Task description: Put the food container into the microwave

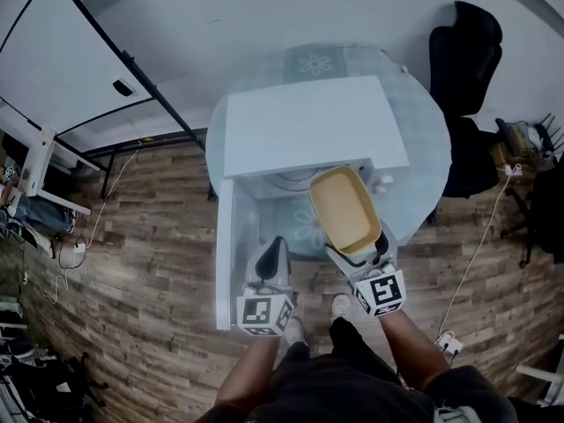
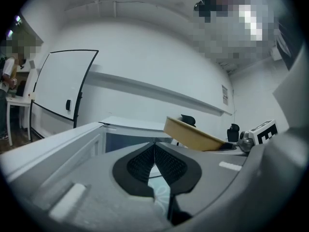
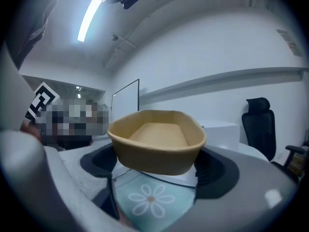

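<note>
The white microwave stands on a round table with its door swung wide open on its left side. The tan food container is in the air just in front of the microwave's open mouth, towards its right side, empty and not yet inside. The right gripper has hold of it: in the right gripper view the jaws stand wide apart, one against each side of the container's near end, with the container lifted clear of the daisy-patterned cloth that lies in front of the microwave. The left gripper hovers in front of the microwave too, between the open door and the container; in the left gripper view its ribbed pads meet at the tips with nothing between them. A black office chair stands behind and to the right of the microwave, and a whiteboard well off to its left
</note>
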